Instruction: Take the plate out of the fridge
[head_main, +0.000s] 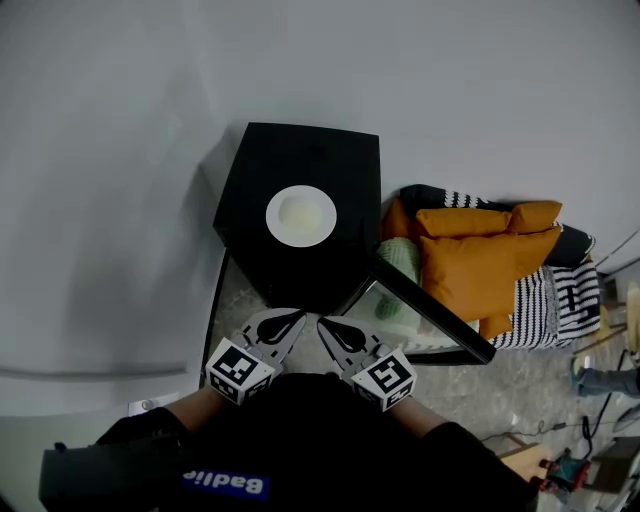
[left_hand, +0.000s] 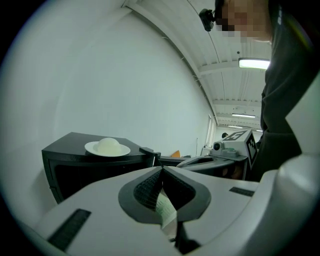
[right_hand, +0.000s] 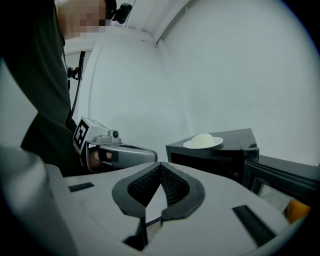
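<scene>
The plate, white, likely stiff, slick and breakable, sat atop the black fridge; I judged its rim the place to pinch. My left claw and right claw were clenched, empty.

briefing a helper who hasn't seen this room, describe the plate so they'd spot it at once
Against the pale wall stands a small black fridge, its door swung open toward the sofa with orange cushions. On the fridge's flat top sits the round white plate, with a pale domed mound on it. It is the one bright, round thing on that black top.
</scene>
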